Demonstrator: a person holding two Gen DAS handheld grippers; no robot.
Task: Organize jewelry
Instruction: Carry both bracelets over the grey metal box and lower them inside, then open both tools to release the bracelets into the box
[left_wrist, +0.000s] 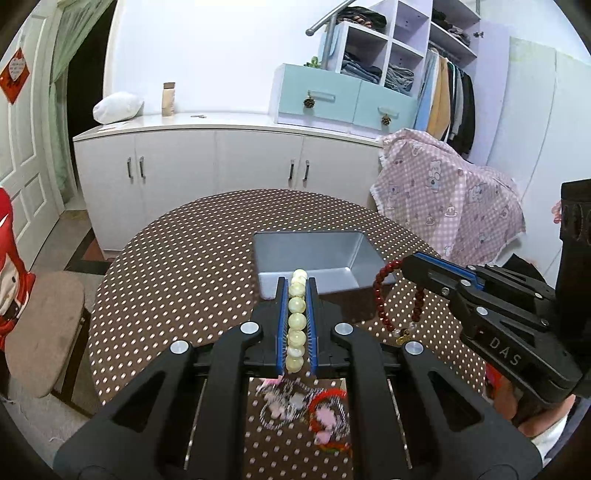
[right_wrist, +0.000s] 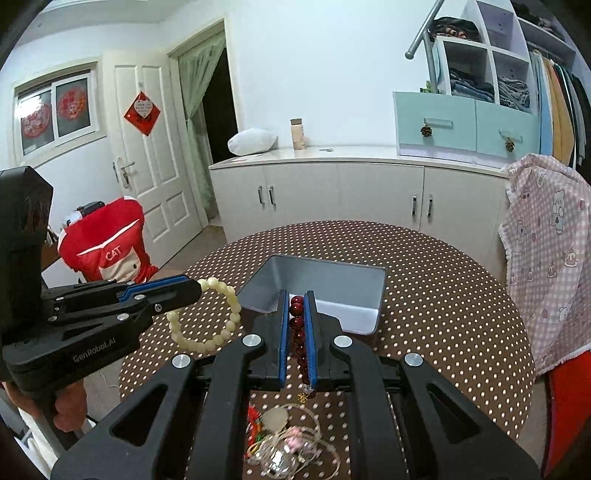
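White cabinet (left_wrist: 221, 155) behind polka-dot table (left_wrist: 184, 277), pink cloth (left_wrist: 443, 192).

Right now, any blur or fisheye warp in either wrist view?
Left wrist: the jewelry pile under the tongs is smeared, while the cream beads and tin are sharp; the cabinet edge bows. Right wrist: pile softly blurred, red beads crisp, dark corners.

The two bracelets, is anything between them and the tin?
Nothing visible. The left gripper holds the cream bracelet and the right gripper the red bracelet, both near the open tin. The leftover jewelry lies behind them.
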